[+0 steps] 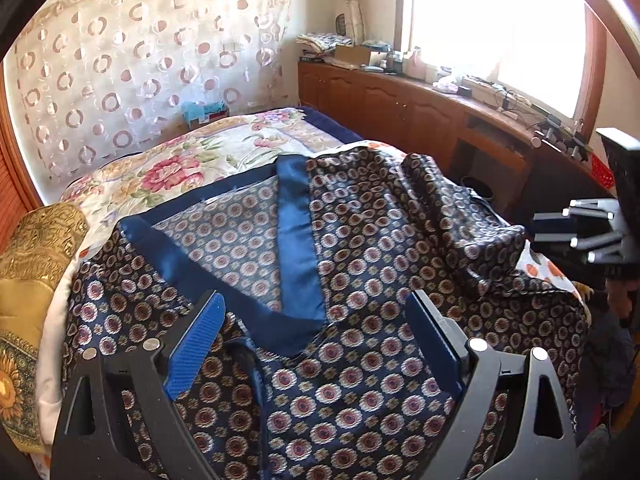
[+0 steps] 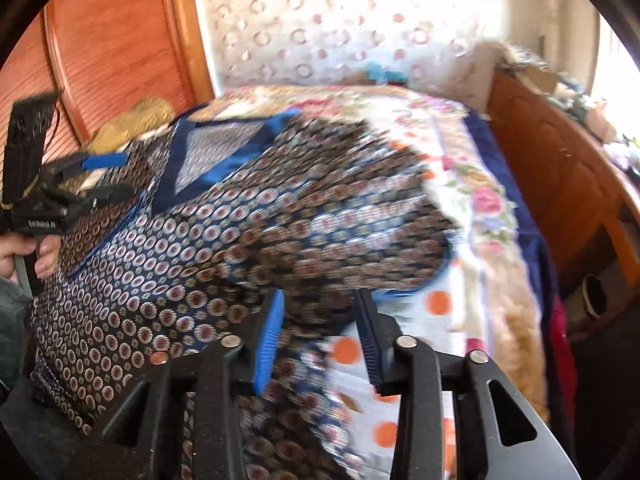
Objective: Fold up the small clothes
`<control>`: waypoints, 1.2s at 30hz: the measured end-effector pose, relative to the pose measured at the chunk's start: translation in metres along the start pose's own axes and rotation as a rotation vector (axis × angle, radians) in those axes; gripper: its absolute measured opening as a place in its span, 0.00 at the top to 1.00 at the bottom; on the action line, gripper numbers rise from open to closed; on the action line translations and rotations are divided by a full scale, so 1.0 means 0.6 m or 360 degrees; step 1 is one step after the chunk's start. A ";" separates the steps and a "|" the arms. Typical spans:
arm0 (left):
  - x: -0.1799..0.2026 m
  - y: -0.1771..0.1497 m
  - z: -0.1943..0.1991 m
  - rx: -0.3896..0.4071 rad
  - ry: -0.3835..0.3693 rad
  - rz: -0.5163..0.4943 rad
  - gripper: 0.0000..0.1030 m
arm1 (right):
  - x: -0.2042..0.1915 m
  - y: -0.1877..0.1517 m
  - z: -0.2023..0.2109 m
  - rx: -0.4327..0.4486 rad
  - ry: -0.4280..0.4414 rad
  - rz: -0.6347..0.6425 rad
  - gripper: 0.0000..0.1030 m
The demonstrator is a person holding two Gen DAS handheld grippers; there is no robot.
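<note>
Both grippers' fingers [image 1: 196,344] apart above patterned garment [image 1: 360,380]

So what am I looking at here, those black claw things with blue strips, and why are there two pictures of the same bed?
Those are two hand-held grippers, one in each of a person's hands, each with a camera looking out along its two fingers. One picture comes from the left gripper, the other from the right gripper. On the bed lies a dark patterned garment with a blue satin collar, spread over a floral bedspread. Both grippers are open and neither holds anything: the cloth shows between their fingers but is not pinched. In the right view, the person's hand holds the left gripper's handle. That view is blurred.
</note>
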State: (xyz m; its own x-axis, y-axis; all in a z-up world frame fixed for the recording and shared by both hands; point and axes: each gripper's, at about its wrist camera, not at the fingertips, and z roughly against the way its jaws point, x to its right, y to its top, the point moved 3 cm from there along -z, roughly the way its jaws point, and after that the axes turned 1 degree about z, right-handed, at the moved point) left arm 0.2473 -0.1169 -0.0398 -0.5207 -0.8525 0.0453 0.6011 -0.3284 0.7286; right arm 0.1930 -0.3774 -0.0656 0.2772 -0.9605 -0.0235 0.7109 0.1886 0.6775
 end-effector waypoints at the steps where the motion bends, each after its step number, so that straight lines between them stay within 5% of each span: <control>1: 0.005 0.001 -0.001 0.0001 -0.0007 -0.0002 0.11 | 0.008 -0.002 0.016 0.0019 -0.0030 -0.0020 0.60; 6: 0.014 0.004 -0.008 -0.0003 -0.0023 -0.0012 0.11 | 0.077 0.003 -0.009 0.0024 -0.0224 -0.0184 0.59; 14: 0.003 -0.013 -0.011 -0.0035 0.0001 0.0005 0.11 | 0.079 0.034 -0.147 -0.0072 -0.0240 -0.0312 0.60; 19: -0.018 -0.029 -0.007 -0.0047 0.0013 0.0044 0.11 | 0.091 0.067 -0.165 -0.0095 -0.0304 -0.0217 0.92; 22: -0.034 -0.035 0.002 -0.0037 0.0029 0.0065 0.11 | 0.086 0.082 -0.151 -0.0089 -0.0289 -0.0164 0.96; 31: -0.111 -0.057 0.046 0.0021 0.0126 0.0196 0.11 | -0.082 0.235 -0.067 0.0199 0.0021 0.0205 0.97; 36: -0.143 -0.075 0.067 0.0052 0.0171 0.0265 0.11 | -0.199 0.299 -0.087 0.0214 0.0257 0.0344 0.96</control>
State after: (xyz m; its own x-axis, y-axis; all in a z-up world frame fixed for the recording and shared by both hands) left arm 0.2407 -0.0126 -0.0490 -0.3470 -0.9331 0.0948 0.6525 -0.1676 0.7390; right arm 0.3211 -0.2185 0.0204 0.5196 -0.8541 0.0224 0.5355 0.3460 0.7704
